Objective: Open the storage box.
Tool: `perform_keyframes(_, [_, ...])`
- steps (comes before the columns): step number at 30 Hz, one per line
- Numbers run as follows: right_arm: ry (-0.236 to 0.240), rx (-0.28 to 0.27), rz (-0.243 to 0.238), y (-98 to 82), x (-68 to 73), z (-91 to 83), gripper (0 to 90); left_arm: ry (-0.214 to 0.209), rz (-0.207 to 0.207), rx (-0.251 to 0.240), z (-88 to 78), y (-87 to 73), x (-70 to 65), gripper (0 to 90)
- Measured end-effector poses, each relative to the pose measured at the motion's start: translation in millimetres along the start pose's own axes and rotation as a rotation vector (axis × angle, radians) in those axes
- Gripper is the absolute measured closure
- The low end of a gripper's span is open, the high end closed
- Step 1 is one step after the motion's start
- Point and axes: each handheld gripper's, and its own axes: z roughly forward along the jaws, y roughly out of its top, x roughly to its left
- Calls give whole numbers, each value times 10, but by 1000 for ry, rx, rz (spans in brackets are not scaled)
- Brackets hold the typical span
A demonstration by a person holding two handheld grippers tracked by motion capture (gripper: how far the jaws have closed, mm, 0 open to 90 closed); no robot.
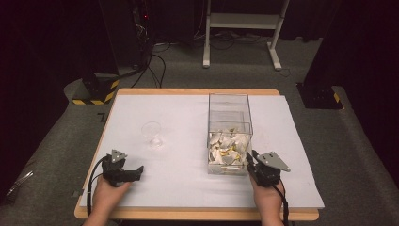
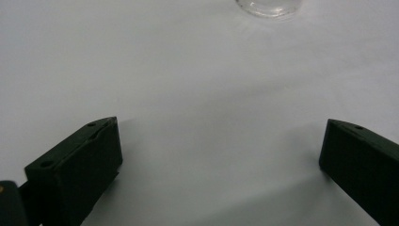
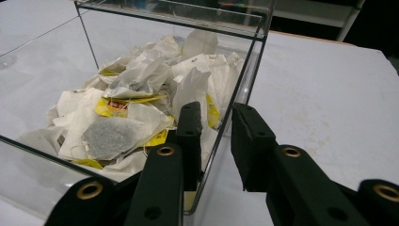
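A clear plastic box (image 1: 229, 101) stands right of the table's middle, with a heap of white tea bags (image 1: 229, 147) in its near half. My right gripper (image 1: 252, 159) is at the box's near right corner. In the right gripper view its jaws (image 3: 216, 113) stand a narrow gap apart, astride the rim of the box's right wall (image 3: 244, 77). One jaw is over the tea bags (image 3: 141, 89), the other is outside, and neither pad presses on anything. My left gripper (image 1: 134, 167) rests low at the front left, wide open (image 2: 221, 141) over bare table. A small clear glass (image 1: 152, 134) stands beyond it, its base (image 2: 269, 7) at the top edge of the left gripper view.
A white sheet (image 1: 188, 117) covers the wooden table. Dark floor lies beyond it, with cables, a white frame's legs (image 1: 240, 28) and stands with yellow-black tape (image 1: 96, 92). The near table edge lies just behind both hands.
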Motion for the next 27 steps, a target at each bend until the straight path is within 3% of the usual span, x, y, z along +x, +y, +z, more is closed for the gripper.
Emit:
perform_keyframes(8, [10, 24, 16, 9, -31, 87, 732, -3, -4, -2, -4, -5, -6, 4])
perform_keyframes(25, [-16, 50, -35, 14, 52, -89, 771, -6, 0, 2, 0, 2, 6, 2])
perform_keyframes(27, [-12, 46, -23, 19, 40, -79, 769, -5, 0, 2, 0, 1, 5, 2])
